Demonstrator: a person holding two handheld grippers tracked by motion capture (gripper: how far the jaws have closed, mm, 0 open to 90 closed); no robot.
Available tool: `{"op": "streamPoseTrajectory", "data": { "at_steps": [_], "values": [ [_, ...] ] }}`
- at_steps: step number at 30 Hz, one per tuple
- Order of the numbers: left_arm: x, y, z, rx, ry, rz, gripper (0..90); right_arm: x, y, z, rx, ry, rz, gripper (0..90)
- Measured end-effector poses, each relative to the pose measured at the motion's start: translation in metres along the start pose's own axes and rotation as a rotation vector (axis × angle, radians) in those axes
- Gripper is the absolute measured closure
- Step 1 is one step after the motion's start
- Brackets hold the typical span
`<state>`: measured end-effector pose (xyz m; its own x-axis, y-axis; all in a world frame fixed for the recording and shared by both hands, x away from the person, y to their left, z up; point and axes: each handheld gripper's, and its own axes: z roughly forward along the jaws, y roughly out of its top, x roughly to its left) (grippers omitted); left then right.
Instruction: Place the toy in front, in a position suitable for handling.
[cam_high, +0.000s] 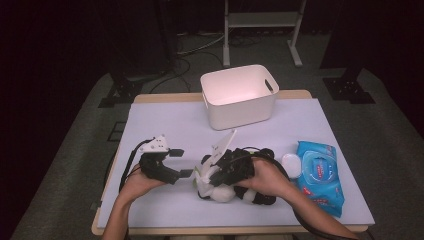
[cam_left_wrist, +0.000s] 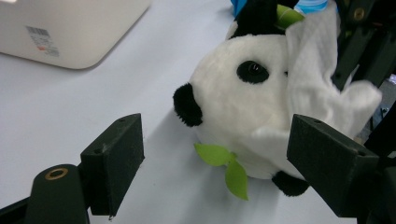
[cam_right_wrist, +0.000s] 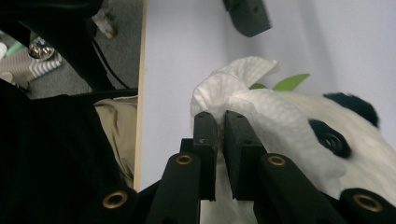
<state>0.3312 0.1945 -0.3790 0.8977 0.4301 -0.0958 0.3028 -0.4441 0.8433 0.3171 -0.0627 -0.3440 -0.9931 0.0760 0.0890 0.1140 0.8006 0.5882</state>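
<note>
Right claw (cam_right_wrist: 220, 122) pinching a white crumpled wet wipe (cam_right_wrist: 261, 109) against the face of a black-and-white plush panda (cam_left_wrist: 243, 100) lying on the lilac-covered desk (cam_high: 165, 125), left claw (cam_left_wrist: 215, 168) hovering open just beside the panda.

A white wipe (cam_right_wrist: 243, 100), crumpled, is pressed against the face of a black-and-white plush panda (cam_left_wrist: 243, 102). The panda is laid on the worktop (cam_high: 165, 125), green leaves at its neck.
</note>
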Motion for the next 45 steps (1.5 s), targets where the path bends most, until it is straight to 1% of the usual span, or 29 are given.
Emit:
{"op": "streamPoseTrajectory", "data": {
  "at_steps": [4,7,9,11,13,16,22,23,27,31,34,38,39,42,45],
  "values": [
    [0.000,0.000,-0.001,0.003,0.001,0.006,17.9,0.003,0.006,0.012,0.019,0.007,-0.024,82.2],
    [0.000,0.000,0.000,0.011,0.001,0.007,17.9,0.005,0.009,0.016,0.034,0.003,-0.041,82.2],
    [0.000,-0.001,0.000,0.014,-0.002,0.007,17.9,0.006,0.008,0.014,0.038,0.004,-0.042,82.2],
    [0.000,-0.001,0.001,0.009,-0.004,0.001,17.9,0.006,0.005,0.010,0.031,0.000,-0.037,82.2],
    [0.000,0.000,0.001,0.015,-0.005,0.008,17.9,0.007,0.001,0.003,0.024,-0.005,-0.029,82.3],
    [-0.001,0.001,0.003,0.017,-0.010,0.012,17.9,0.008,-0.005,-0.011,0.013,-0.021,-0.013,82.4],
    [-0.003,0.002,0.006,0.025,-0.018,0.017,17.9,0.008,-0.019,-0.039,-0.027,-0.059,0.019,82.4],
    [-0.003,0.002,0.007,0.027,-0.020,0.017,17.9,0.008,-0.022,-0.045,-0.041,-0.069,0.026,82.4],
    [-0.004,0.003,0.010,0.034,-0.029,0.020,17.9,0.006,-0.033,-0.066,-0.064,-0.113,0.048,82.4],
    [-0.005,0.004,0.011,0.025,-0.038,0.022,17.9,0.003,-0.047,-0.083,-0.078,-0.148,0.078,82.4],
    [-0.006,0.006,0.012,0.030,-0.045,0.027,17.9,0.002,-0.057,-0.091,-0.087,-0.165,0.104,82.4],
    [-0.008,0.007,0.015,0.033,-0.055,0.032,17.9,-0.003,-0.075,-0.097,-0.076,-0.186,0.143,82.4],
    [-0.008,0.008,0.015,0.035,-0.055,0.033,17.9,-0.004,-0.080,-0.098,-0.077,-0.188,0.164,82.4],
    [-0.008,0.009,0.017,0.035,-0.061,0.033,17.9,-0.009,-0.091,-0.099,-0.081,-0.192,0.188,82.4],
    [-0.009,0.010,0.019,0.035,-0.071,0.036,17.9,-0.016,-0.097,-0.095,-0.094,-0.184,0.210,82.3]
  ]
}}
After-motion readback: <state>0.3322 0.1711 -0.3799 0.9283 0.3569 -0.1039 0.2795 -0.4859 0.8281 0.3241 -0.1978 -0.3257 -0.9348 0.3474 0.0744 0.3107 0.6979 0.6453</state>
